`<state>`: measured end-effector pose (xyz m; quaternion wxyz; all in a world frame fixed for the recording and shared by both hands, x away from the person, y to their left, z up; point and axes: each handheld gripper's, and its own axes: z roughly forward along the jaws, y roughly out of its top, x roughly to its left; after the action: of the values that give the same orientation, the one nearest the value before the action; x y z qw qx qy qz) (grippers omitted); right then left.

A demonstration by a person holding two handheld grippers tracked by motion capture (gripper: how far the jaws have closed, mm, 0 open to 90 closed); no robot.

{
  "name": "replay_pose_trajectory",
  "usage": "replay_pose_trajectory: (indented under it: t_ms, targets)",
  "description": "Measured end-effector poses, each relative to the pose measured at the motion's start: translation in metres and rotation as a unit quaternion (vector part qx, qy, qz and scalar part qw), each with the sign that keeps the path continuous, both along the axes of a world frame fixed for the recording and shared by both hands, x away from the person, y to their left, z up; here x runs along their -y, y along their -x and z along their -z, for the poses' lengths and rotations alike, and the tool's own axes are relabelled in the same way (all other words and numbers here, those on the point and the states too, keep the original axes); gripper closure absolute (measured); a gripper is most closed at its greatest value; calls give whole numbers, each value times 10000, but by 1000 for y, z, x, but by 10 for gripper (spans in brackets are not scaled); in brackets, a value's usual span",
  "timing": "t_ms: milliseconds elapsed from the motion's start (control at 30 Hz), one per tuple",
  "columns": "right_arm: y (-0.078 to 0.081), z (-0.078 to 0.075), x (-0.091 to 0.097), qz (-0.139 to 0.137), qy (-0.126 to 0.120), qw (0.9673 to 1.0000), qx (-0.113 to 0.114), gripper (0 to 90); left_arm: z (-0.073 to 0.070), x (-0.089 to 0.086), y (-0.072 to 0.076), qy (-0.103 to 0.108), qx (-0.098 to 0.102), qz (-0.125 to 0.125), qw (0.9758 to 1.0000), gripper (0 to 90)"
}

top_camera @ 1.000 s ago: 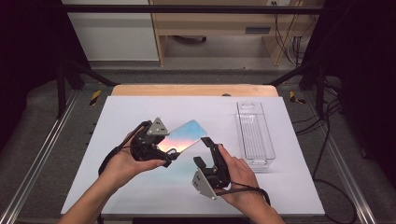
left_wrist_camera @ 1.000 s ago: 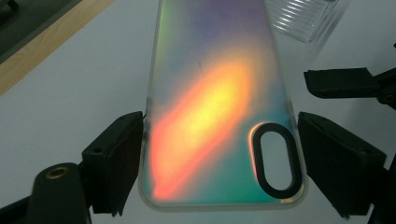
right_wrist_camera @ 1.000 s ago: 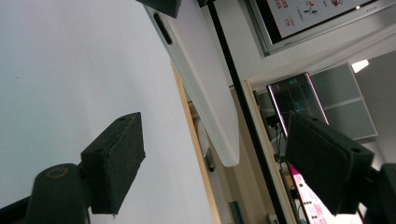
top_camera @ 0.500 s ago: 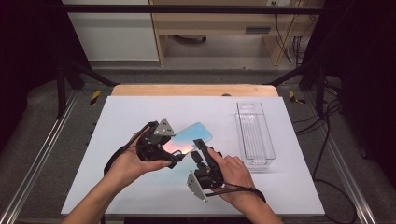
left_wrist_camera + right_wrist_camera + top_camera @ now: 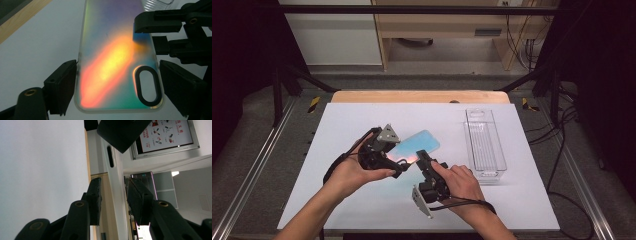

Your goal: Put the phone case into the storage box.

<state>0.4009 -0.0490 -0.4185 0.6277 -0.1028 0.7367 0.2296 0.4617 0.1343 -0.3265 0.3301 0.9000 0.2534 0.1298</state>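
An iridescent phone case (image 5: 421,143) is held tilted above the white table sheet. My left gripper (image 5: 399,159) is shut on it across its width, one pad on each long edge near the camera cut-out (image 5: 147,86). In the left gripper view the case (image 5: 110,57) runs away from the jaws. My right gripper (image 5: 424,161) comes in from the right, its jaws astride one long edge (image 5: 145,35). In the right gripper view the case (image 5: 117,205) stands edge-on between the pads (image 5: 113,181), with a slim gap on each side. These jaws have just been closing.
A clear plastic tray (image 5: 484,145) lies at the right of the white sheet (image 5: 362,120). A wooden strip (image 5: 419,96) borders the table's far edge. Metal rails (image 5: 252,170) run along both sides.
The right gripper has moved up and left to the case's edge and its jaws have narrowed around it. The left gripper still holds the case in about the same place.
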Motion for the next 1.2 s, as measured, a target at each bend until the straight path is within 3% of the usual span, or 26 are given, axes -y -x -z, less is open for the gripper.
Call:
replay_pose_trajectory:
  t_ms: [300, 533, 667, 867, 933, 1067, 1167, 1200]
  targets:
    - [-2, -2, -1, -33, 56, 9999, 78, 750, 0, -1, -4, 41, -139, 30, 9999, 169]
    - [-1, -2, -2, -68, 266, 9996, 81, 797, 0, -5, -7, 233, -279, 8, 9993, 169]
    - [0, 0, -2, -68, 153, 9999, 36, 810, 4, -7, -9, 412, -404, -15, 9983, 167]
    - [-2, 1, 2, -52, 64, 9997, -217, 816, 10, -7, -7, 626, -182, -58, 9979, 161]
    - [-3, 2, 3, -5, -58, 9995, -317, 816, 10, -9, -6, 847, -60, -116, 9963, 133]
    - [-7, 2, 10, 118, -341, 9976, -585, 816, 5, -18, -5, 1402, 197, -308, 9894, 93]
    - [-12, 1, 16, 174, -723, 9931, -909, 815, 0, -29, -4, 1872, 438, -606, 9795, 85]
    - [-14, 0, 18, 167, -824, 9914, -1008, 816, -1, -31, -3, 1942, 498, -663, 9774, 80]
